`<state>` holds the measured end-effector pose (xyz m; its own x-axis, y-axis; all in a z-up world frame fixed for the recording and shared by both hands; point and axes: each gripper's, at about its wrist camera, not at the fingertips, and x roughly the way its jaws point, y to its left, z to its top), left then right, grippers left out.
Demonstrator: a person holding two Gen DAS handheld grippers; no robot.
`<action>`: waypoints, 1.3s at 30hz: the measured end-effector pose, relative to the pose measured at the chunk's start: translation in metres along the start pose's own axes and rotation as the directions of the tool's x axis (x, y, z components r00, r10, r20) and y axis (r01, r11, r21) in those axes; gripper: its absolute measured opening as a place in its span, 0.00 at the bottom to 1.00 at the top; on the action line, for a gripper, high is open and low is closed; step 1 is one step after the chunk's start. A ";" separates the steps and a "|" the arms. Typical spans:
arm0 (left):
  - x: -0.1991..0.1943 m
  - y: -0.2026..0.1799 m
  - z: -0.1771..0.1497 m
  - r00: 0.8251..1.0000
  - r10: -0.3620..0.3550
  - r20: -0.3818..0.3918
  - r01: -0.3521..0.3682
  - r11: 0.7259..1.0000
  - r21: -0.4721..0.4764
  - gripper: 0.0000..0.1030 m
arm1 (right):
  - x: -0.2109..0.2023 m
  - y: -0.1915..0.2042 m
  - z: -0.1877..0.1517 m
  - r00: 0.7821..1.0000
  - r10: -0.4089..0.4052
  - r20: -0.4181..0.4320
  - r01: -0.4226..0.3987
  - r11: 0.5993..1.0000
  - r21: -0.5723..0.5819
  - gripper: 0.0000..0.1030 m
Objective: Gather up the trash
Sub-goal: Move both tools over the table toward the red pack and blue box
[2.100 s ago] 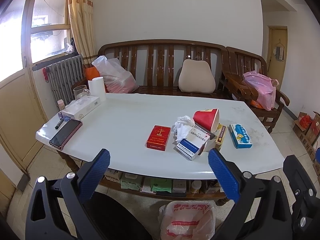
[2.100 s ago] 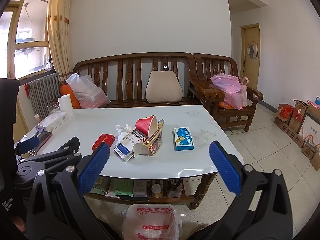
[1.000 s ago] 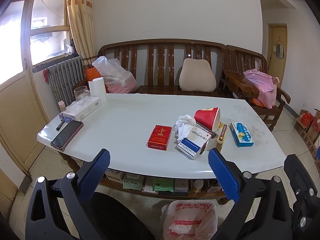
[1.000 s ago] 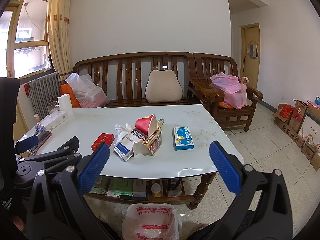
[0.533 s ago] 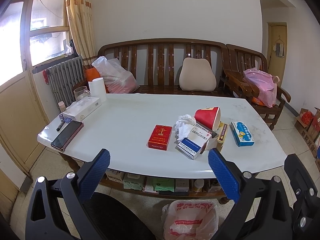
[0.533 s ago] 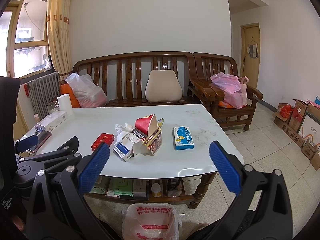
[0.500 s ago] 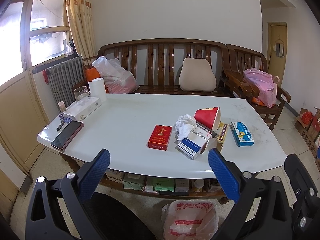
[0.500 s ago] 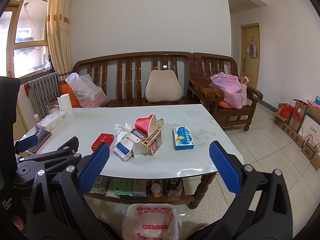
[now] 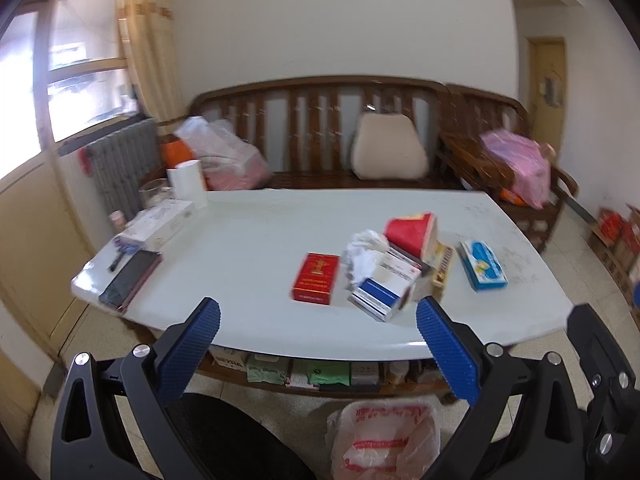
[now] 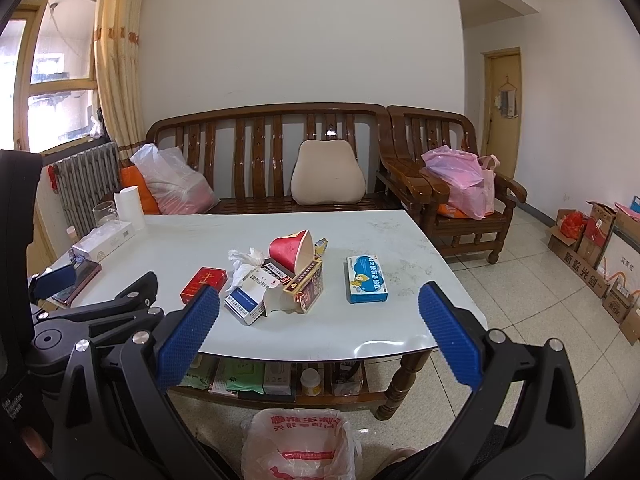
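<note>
**Both tongs wide and empty before a littered table**

Left wrist view: left gripper [image 9: 316,336] spread wide, nothing between its blue pads [image 9: 190,350], held short of the near edge of the white table [image 9: 248,248]. Somewhat blurred throughout. On the table's right half, a cluster of trash: red cigarette pack [image 9: 316,278] lying flat, crumpled tissue [image 9: 364,250] just beside it, white-and-blue box [image 9: 384,290] leaning against other cartons, red paper cup [image 9: 412,234] tipped on its side on top, blue box [image 9: 482,266] lying apart at the right. At the far left corner, a dark phone [image 9: 130,278], a pen and a white tissue box [image 9: 158,224], with a white roll and a glass behind. Below the near edge, a bag-lined bin [image 9: 384,440] on the floor. At the lower right, part of a black frame, probably the other tool.

Right wrist view: right gripper [image 10: 318,334] likewise wide apart, empty, short of the table [image 10: 400,236]. Sharp here, and shown more from the right: same cup [image 10: 292,250], tissue [image 10: 244,260], red pack [image 10: 204,284], white-and-blue box [image 10: 250,300] and blue box [image 10: 366,280], plus a brown-and-gold carton [image 10: 306,284] under the cup, hard to make out in the other view. Left gripper [image 10: 96,304] visible from the side at the left edge, one blue pad out over the phone corner. Bin [image 10: 300,444] directly below, between the fingers. Only here: cardboard boxes [image 10: 600,248] along the right wall.
</note>
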<state>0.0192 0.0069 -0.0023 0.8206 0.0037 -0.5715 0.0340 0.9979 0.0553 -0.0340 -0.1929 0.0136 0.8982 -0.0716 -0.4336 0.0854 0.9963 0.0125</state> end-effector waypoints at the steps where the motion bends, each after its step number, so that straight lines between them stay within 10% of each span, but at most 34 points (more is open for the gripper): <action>1: 0.002 -0.001 0.002 1.000 -0.010 -0.014 0.011 1.000 0.013 0.94 | 0.001 -0.002 0.002 1.000 0.000 -0.003 0.000 1.000 -0.002 0.95; 9: 0.030 0.016 0.037 0.980 -0.137 -0.147 0.152 0.983 0.098 0.94 | 0.016 -0.017 0.032 0.996 -0.090 0.013 0.091 0.993 -0.081 0.95; 16: 0.051 0.011 0.062 0.959 -0.156 -0.235 0.197 0.967 0.164 0.94 | 0.051 -0.021 0.055 0.992 0.015 -0.122 -0.034 0.988 -0.153 0.95; 22: 0.077 0.004 0.070 0.909 -0.216 -0.355 0.290 0.942 0.169 0.94 | 0.078 -0.035 0.070 0.979 0.022 -0.202 -0.053 0.988 -0.147 0.95; 39: 0.145 -0.004 0.088 0.839 -0.167 -0.517 0.307 0.931 0.198 0.94 | 0.158 -0.054 0.096 0.920 0.030 -0.390 -0.111 0.976 -0.186 0.95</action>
<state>0.1882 -0.0024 -0.0132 0.3879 -0.1301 -0.9125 0.3965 0.9173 0.0377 0.1450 -0.2623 0.0307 0.6615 -0.0168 -0.7498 -0.0964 0.9896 -0.1072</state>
